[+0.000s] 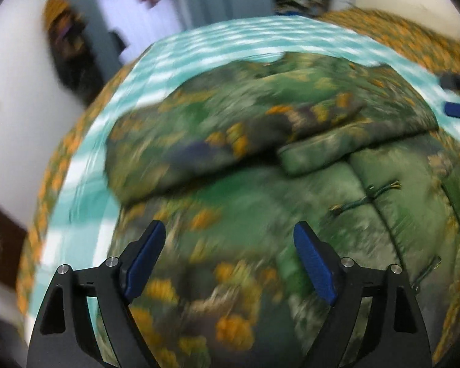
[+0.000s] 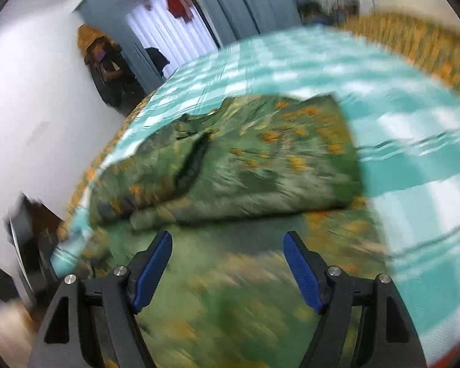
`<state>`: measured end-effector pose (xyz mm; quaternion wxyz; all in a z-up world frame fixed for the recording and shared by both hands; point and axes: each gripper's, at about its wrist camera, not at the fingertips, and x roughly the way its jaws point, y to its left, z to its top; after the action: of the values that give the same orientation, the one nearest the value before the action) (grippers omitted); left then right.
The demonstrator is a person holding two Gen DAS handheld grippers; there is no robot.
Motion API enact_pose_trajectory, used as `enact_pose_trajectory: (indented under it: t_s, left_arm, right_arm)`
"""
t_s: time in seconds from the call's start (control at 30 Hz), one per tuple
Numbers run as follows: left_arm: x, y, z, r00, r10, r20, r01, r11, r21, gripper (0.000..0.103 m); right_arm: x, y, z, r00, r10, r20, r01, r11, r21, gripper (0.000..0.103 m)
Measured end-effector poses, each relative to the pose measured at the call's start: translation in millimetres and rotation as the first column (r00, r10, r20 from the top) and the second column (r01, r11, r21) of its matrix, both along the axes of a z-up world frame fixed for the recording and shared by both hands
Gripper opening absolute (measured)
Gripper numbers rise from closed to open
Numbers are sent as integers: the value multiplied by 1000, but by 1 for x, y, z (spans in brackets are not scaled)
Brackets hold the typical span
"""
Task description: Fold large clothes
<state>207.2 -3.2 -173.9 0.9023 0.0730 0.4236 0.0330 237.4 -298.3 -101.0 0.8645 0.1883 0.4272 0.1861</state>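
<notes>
Fabric fills both views: we have the green floral garment (image 1: 260, 128) lying on the teal checked sheet (image 1: 217, 46) that covers the bed, its far part already doubled back into a thick fold whose edge runs across the middle. Our left gripper (image 1: 230, 263) hangs over the near, single layer with its jaws apart and nothing between them; our right gripper (image 2: 227, 263) is likewise spread and empty above the cloth, and its blue fingertips (image 1: 458, 110) show at the right edge of the left view. To fold well, we judge, we should each pinch a near corner, lift together and lay the edge square on the fold line. Bare sheet lies open on the right side and beyond the garment; the left side is tighter, near the bed's edge and the white wall (image 2: 40, 98).
</notes>
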Motion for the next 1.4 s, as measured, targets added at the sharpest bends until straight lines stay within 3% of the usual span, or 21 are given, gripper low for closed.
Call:
enact_pose_trajectory:
  t_s: [0.1, 0.23, 0.27, 0.33, 0.4, 0.57, 0.67, 0.77, 0.93, 1.0, 1.1, 1.17, 1.23, 1.27, 1.33, 1.4]
  left_arm:
    - [-5, 19, -12, 997, 76, -28, -78, 993, -88, 87]
    - [-11, 31, -21, 992, 110, -59, -117, 983, -143, 87]
    - [-13, 31, -21, 993, 106, -52, -112, 983, -143, 87]
    - [-17, 30, -20, 995, 95, -42, -100, 986, -130, 87]
    - [-22, 31, -21, 995, 90, -36, -94, 988, -121, 87]
    - [-23, 33, -27, 995, 83, -56, -91, 985, -147, 87]
    - [-20, 33, -25, 994, 89, -63, -97, 984, -148, 87]
    - [-18, 35, -16, 993, 98, -65, -107, 982, -153, 87]
    - [6, 45, 27, 994, 110, -7, -110, 978, -176, 88]
    - [28, 48, 51, 994, 100, 37, -91, 978, -187, 96]
    - [74, 53, 70, 994, 80, 80, -63, 980, -189, 96]
    - [111, 57, 64, 994, 83, 72, -69, 983, -172, 96]
    - [140, 61, 48, 994, 101, 47, -94, 985, -145, 93]
    - [155, 63, 33, 993, 118, 27, -114, 985, -131, 87]
    - [168, 68, 9, 991, 129, -24, -131, 982, -139, 85]
    - [175, 72, -20, 987, 141, -78, -151, 979, -139, 85]
  right_arm:
    - [48, 35, -7, 998, 36, -59, -33, 998, 55, 77]
    - [96, 81, -47, 976, 60, -210, -54, 998, 38, 75]
    - [102, 88, -57, 971, 56, -234, -48, 998, 39, 70]
    - [111, 101, -65, 965, 77, -252, -70, 997, 35, 22]
    - [117, 107, -57, 971, 88, -223, -90, 996, 1, 19]
    - [132, 111, -17, 998, 61, -12, -63, 977, -206, 18]
    - [143, 125, -38, 994, 103, -41, -111, 937, -331, 23]
    - [138, 127, -58, 988, 124, -88, -147, 928, -343, 36]
    - [118, 113, -35, 989, 144, 20, -123, 905, -407, 45]
    - [110, 114, -15, 981, 155, 117, -87, 890, -447, 45]
    - [111, 124, 4, 963, 189, 191, -92, 898, -429, 47]
    - [120, 140, 2, 952, 256, 167, -169, 897, -408, 47]
    - [133, 158, -17, 942, 324, 88, -266, 880, -392, 47]
    - [138, 163, -31, 944, 327, 40, -285, 872, -398, 47]
    - [146, 169, -57, 945, 322, -50, -313, 856, -411, 47]
    - [148, 169, -75, 947, 315, -59, -311, 859, -408, 47]
